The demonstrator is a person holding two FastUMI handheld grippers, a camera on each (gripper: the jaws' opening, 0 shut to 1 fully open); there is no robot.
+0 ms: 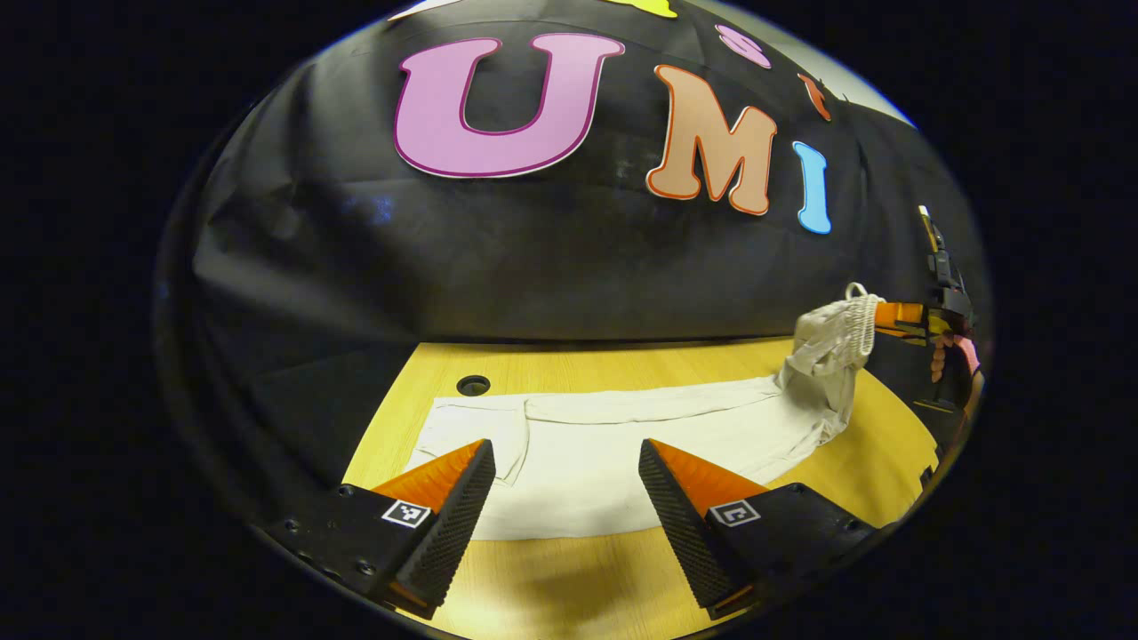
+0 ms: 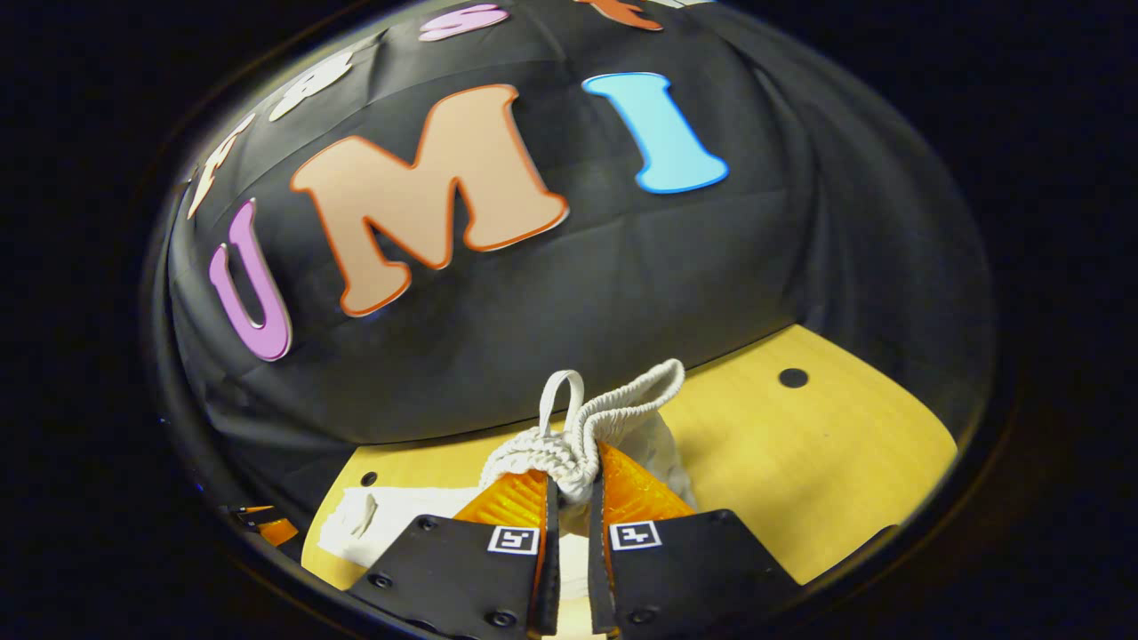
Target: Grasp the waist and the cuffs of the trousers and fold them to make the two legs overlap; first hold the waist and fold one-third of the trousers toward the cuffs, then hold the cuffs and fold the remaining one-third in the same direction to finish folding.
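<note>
Ribbed elastic waist point(image 2: 578, 444) of cream trousers point(image 1: 622, 444) sits clamped in right tongs point(image 2: 569, 498); left tongs point(image 1: 564, 498) gape apart.

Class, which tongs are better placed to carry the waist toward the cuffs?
Right tongs: already shut on the white fabric trousers' elastic waistband, lifted. Left tongs hover open.

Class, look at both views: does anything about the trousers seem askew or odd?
Yes. The trousers lie flat on the table, but their waist is bunched and lifted, pinched in the right gripper. The left gripper hangs open above the legs.
</note>
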